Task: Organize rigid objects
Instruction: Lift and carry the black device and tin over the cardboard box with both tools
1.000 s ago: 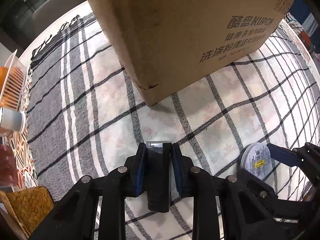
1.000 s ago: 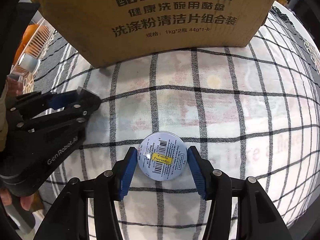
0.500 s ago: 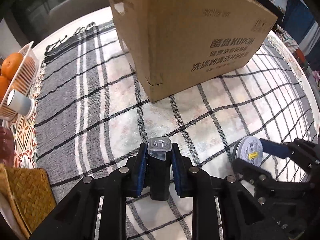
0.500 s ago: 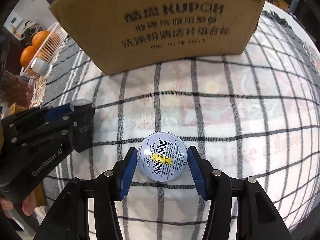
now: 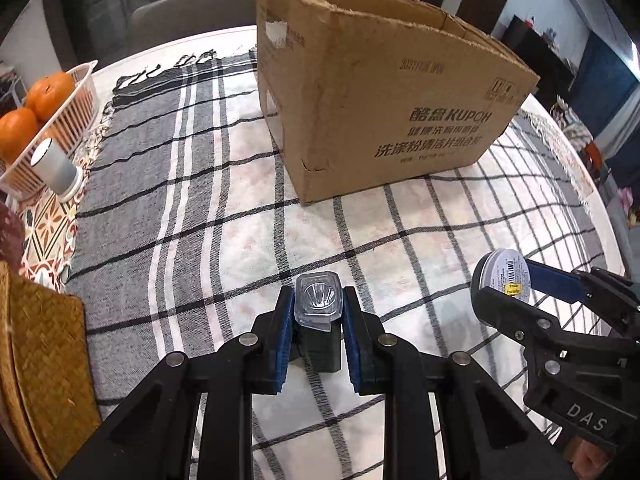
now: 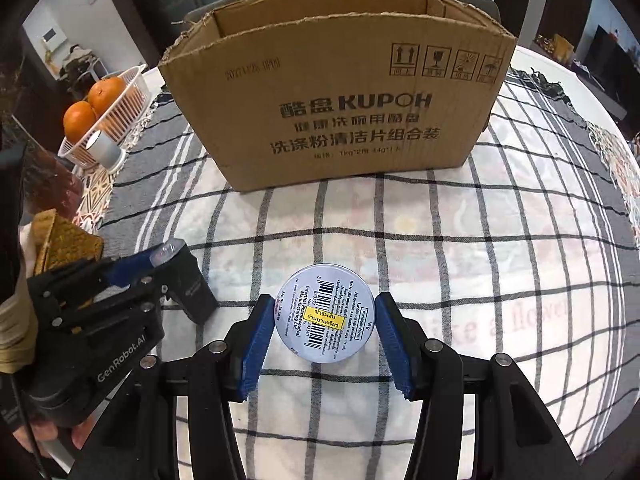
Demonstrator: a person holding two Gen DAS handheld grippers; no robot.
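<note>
Our left tongs (image 5: 318, 322) clench a small flashlight (image 5: 318, 304); our right tongs (image 6: 324, 330) grip a round tin (image 6: 324, 312), both seemingly above the counter. Either could clip the box (image 6: 332, 120) rim.

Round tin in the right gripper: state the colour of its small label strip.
Yellow, on the round tin; clearest in the right wrist view.

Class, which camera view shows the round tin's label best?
The right wrist view: the round tin faces the camera, barcode and yellow sticker legible, held in the right gripper. The left wrist view shows it small and oblique, partly hidden.
</note>
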